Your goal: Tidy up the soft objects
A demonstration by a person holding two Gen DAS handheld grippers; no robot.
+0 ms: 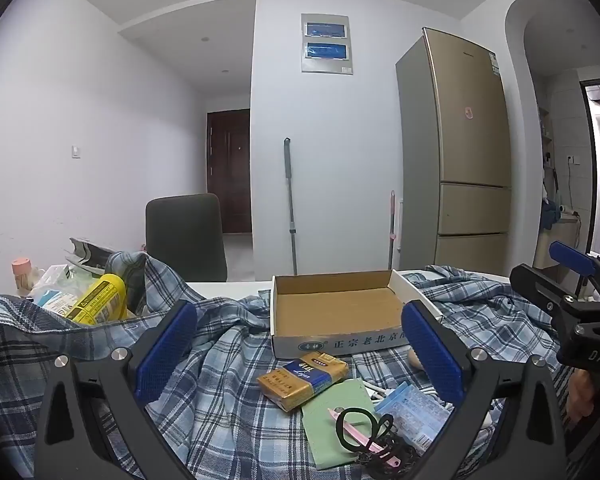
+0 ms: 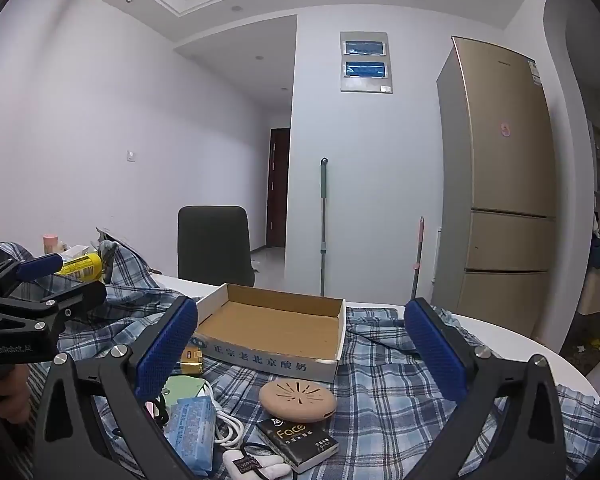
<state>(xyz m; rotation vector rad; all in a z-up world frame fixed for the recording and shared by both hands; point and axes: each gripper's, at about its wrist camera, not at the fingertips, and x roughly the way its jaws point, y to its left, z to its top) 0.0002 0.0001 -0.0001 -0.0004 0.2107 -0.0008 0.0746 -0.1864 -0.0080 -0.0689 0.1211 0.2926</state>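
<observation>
An empty cardboard box [image 1: 336, 312] [image 2: 272, 324] sits on a blue plaid cloth [image 1: 228, 384] [image 2: 392, 376]. In front of it lie a yellow tissue pack [image 1: 304, 378], a green pouch [image 1: 336, 424], a black hair tie [image 1: 360, 428], a blue tissue pack [image 1: 416, 412] [image 2: 192, 428], a tan round pad [image 2: 298, 396], a black "Face" tissue pack [image 2: 298, 446] and a white cable [image 2: 228, 432]. My left gripper [image 1: 300, 356] is open and empty above the yellow pack. My right gripper [image 2: 300, 352] is open and empty above the round pad.
A yellow bottle [image 1: 100, 300] and packets [image 1: 56, 288] lie at the left among cloth folds. A dark chair [image 1: 186, 236] stands behind the table. A fridge [image 1: 460, 152] and mop handles [image 1: 290, 208] stand at the back wall. The white table edge [image 2: 540, 344] curves on the right.
</observation>
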